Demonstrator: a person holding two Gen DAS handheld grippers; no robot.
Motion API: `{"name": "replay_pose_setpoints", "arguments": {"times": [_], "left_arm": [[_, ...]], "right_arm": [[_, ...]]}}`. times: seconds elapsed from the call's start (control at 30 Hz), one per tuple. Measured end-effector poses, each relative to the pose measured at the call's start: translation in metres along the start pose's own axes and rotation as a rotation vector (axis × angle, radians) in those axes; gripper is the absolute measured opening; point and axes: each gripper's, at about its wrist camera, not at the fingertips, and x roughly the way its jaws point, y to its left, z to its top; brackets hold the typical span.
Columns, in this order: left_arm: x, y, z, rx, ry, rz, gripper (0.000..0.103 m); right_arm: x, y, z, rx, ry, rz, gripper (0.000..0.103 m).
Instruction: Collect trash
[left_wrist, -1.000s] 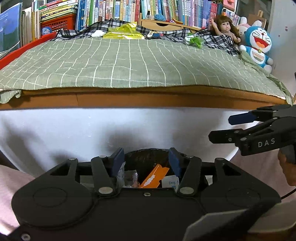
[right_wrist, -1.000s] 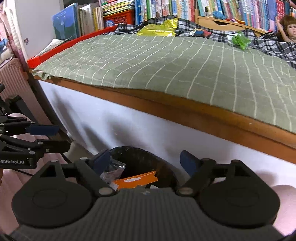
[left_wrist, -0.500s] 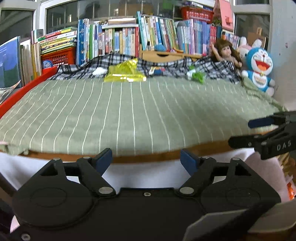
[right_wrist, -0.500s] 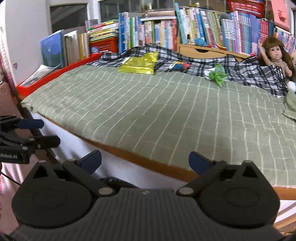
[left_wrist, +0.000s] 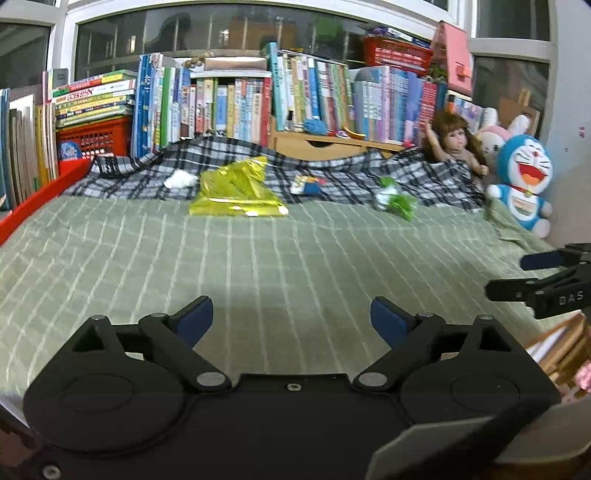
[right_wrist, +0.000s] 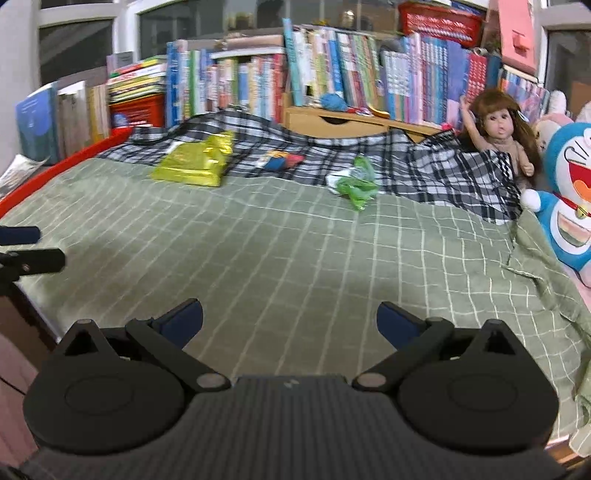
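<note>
Trash lies at the far side of the bed (left_wrist: 258, 266): a yellow foil bag (left_wrist: 236, 192), a green wrapper (left_wrist: 397, 197), a white tissue (left_wrist: 180, 180) and a small colourful packet (left_wrist: 306, 184), along the edge of the plaid blanket (left_wrist: 351, 173). The left gripper (left_wrist: 291, 321) hangs over the green sheet, jaws opening with nothing between them. The right gripper (right_wrist: 290, 319) hangs beside it, jaws spread wide and empty.

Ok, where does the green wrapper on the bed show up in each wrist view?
Left wrist: green wrapper lies right of centre, at the plaid blanket's edge.
Right wrist: green wrapper sits just right of centre, at the same blanket edge.
Shared landmark: the doll, up and to the right of the wrapper in both.
</note>
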Motion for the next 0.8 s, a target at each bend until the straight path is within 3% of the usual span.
{"name": "replay_pose_setpoints", "arguments": {"times": [0.3, 0.5, 0.67, 0.8], "left_arm": [[0.059, 0.04, 0.042, -0.029, -0.025, 0.047, 0.093], [0.104, 0.057, 0.062, -0.048, 0.002, 0.063, 0.093], [0.143, 0.069, 0.079, -0.056, 0.01, 0.139, 0.093], [0.164, 0.082, 0.097, -0.086, 0.0, 0.129, 0.093]], "right_arm": [[0.056, -0.033, 0.032, 0.1, -0.019, -0.094, 0.103], [0.081, -0.025, 0.054, 0.0, -0.072, -0.187, 0.103], [0.102, -0.021, 0.073, -0.067, -0.093, -0.217, 0.103], [0.121, -0.023, 0.082, -0.104, -0.087, -0.233, 0.103]]}}
